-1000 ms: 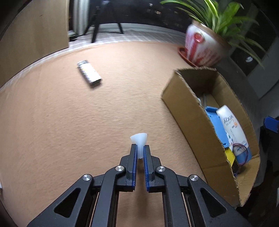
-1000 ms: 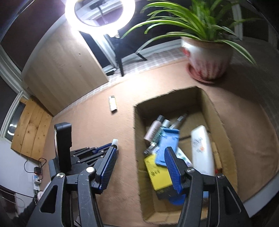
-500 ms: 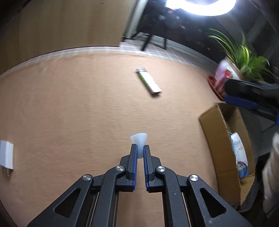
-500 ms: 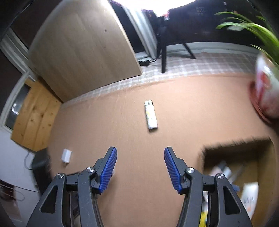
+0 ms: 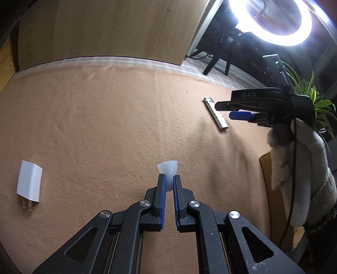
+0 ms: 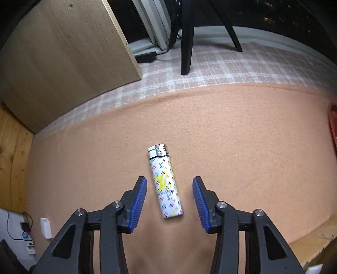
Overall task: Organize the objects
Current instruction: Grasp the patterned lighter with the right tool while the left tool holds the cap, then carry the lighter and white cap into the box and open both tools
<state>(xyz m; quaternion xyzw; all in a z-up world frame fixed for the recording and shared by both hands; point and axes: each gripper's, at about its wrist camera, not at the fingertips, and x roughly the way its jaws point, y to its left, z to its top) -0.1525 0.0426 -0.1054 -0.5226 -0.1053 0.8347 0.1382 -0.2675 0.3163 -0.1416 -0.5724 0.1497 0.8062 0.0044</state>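
Note:
My left gripper (image 5: 168, 179) is shut on a small white translucent piece (image 5: 168, 168), held above the tan blanket (image 5: 105, 126). A patterned white lighter (image 6: 165, 181) lies flat on the blanket; in the left wrist view it (image 5: 215, 115) lies at the far right. My right gripper (image 6: 169, 189) is open and hovers over the lighter, one finger on each side, apart from it. The right gripper also shows in the left wrist view (image 5: 238, 109), beside the lighter. A white plug adapter (image 5: 29, 185) lies on the blanket at the left; it also shows in the right wrist view (image 6: 46, 227).
A cardboard box's edge (image 5: 266, 168) is at the right, partly behind a grey fleece sleeve (image 5: 299, 179). A wooden panel (image 5: 115, 27), a ring light (image 5: 271, 19) on a tripod and a green plant (image 5: 316, 105) stand beyond the blanket. A red saucer edge (image 6: 332, 126) is at right.
My right gripper swung away from the box and came down over the lighter, still open. My left gripper turned left away from the box, keeping hold of the white piece.

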